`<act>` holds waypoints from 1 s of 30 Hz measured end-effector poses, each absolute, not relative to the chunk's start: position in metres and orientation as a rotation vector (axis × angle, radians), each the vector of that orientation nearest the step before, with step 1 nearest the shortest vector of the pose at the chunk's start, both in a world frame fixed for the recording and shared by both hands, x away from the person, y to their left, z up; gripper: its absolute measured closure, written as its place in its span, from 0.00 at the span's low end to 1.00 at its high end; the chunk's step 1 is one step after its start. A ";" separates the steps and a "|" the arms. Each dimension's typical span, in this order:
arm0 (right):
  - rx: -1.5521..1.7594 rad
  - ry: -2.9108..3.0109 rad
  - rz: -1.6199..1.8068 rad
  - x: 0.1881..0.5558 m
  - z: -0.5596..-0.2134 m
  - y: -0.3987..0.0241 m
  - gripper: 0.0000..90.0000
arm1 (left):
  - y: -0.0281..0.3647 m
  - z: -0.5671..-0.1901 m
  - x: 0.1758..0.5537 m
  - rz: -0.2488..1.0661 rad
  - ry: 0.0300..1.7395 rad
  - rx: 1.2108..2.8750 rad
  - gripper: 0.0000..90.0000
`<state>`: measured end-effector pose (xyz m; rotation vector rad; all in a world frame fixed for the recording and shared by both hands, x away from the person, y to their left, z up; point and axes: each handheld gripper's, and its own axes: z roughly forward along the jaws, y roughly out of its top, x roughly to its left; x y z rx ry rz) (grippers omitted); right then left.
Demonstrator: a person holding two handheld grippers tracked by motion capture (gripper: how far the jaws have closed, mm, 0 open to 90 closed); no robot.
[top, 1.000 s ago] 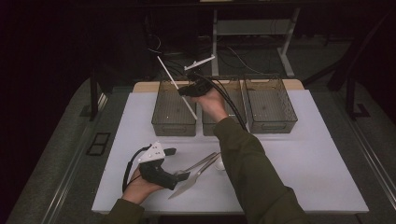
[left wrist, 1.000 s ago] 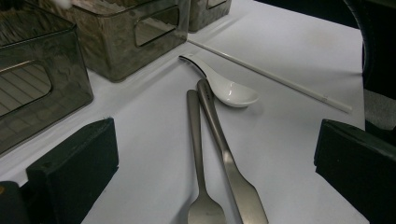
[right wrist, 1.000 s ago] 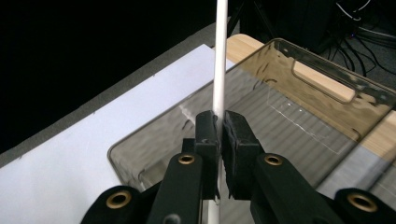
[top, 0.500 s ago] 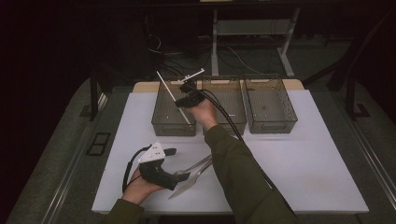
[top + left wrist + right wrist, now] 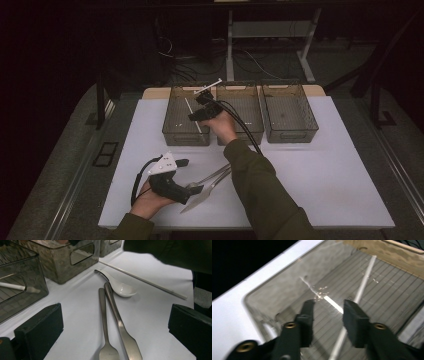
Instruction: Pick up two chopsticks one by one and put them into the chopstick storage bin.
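White chopstick lies loose under the just-opened right hand-held gripper, inside the left bin's walls

Fork and knife side by side on white mat, white spoon beyond, chopstick, smoky bins behind; jaws wide apart.

I see three bins in a row at the far side of the table: the left bin, the middle bin and the right bin. A chopstick lies inside the left bin. Nearer me, a fork and a knife lie side by side on the table, a spoon just beyond them, and a second chopstick lies behind the spoon.
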<state>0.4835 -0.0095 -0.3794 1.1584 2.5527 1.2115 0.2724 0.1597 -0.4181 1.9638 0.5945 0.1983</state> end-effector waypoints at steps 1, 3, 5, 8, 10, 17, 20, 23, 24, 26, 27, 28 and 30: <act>1.153 2.554 1.226 0.481 -0.377 -0.013 0.61 | 0.160 -0.418 0.272 0.200 0.594 1.967 0.00; 1.127 2.555 1.240 0.473 -0.373 -0.021 0.55 | 0.160 -0.418 0.272 0.202 0.594 1.970 0.00; 1.099 2.560 1.263 0.464 -0.369 -0.031 0.52 | 0.159 -0.418 0.272 0.206 0.591 1.975 0.00; 1.060 2.565 1.274 0.450 -0.366 -0.048 0.50 | 0.159 -0.419 0.271 0.210 0.587 1.984 0.00; 1.045 2.565 1.286 0.441 -0.364 -0.060 0.49 | 0.159 -0.418 0.270 0.213 0.589 1.983 0.00; 1.010 2.534 1.293 0.400 -0.359 -0.105 0.48 | 0.159 -0.419 0.269 0.216 0.602 1.985 0.00; 1.029 2.526 1.276 0.385 -0.360 -0.125 0.48 | 0.159 -0.419 0.269 0.215 0.607 1.982 0.00; 1.059 2.511 1.247 0.373 -0.365 -0.148 0.50 | 0.159 -0.420 0.269 0.214 0.609 1.985 0.00; 1.066 2.504 1.234 0.371 -0.368 -0.156 0.51 | 0.159 -0.420 0.269 0.215 0.609 1.983 0.00; 1.097 2.482 1.196 0.367 -0.374 -0.170 0.53 | 0.159 -0.420 0.269 0.216 0.610 1.987 0.00; 1.117 2.475 1.184 0.366 -0.378 -0.177 0.54 | 0.159 -0.420 0.269 0.215 0.613 1.985 0.00; 1.145 2.466 1.169 0.365 -0.381 -0.183 0.55 | 0.159 -0.420 0.269 0.216 0.613 1.986 0.00; 1.188 2.456 1.145 0.366 -0.389 -0.193 0.57 | 0.159 -0.420 0.269 0.217 0.615 1.988 0.00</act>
